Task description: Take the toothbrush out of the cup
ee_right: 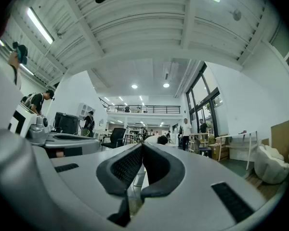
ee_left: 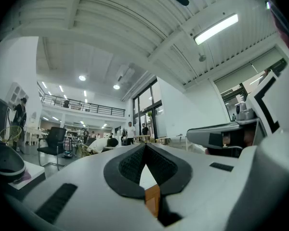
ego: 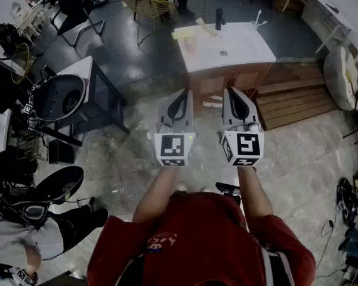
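Note:
A white-topped wooden vanity stands a few steps ahead of me in the head view. On its left part is a small pale cup, too small to make out well. A thin white object sticks up at the back right corner; I cannot tell whether it is the toothbrush. I hold both grippers side by side at chest height, pointing at the vanity. The left gripper is shut, its black pads meeting at the tip with nothing between them. The right gripper is likewise shut and empty.
A black tap stands at the back of the vanity top. A wooden pallet lies to its right, a white bag beyond it. A black table with a round basin stands left. A seated person is at lower left.

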Demonstrator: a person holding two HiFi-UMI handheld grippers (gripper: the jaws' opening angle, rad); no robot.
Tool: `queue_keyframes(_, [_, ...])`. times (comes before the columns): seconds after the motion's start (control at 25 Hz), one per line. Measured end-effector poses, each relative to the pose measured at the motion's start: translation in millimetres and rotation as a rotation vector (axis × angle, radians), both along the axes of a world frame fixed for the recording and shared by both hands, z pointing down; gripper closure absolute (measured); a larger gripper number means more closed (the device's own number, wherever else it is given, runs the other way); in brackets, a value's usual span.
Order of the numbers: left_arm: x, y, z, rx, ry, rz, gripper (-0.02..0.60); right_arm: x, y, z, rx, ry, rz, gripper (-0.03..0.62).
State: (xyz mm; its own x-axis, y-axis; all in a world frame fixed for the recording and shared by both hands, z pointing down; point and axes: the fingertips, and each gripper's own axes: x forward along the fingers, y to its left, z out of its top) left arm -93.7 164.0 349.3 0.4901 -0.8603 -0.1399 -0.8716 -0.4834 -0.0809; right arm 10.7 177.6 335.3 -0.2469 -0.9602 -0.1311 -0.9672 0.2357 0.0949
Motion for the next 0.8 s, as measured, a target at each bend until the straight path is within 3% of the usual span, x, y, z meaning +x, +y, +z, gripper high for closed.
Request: queue_keyframes(0.8, [56.4,5.4,10.6,-0.039,-0.028,-0.034,0.552,51.9,0.8,16.3,-0.004,-0.018,-0.034,0.566])
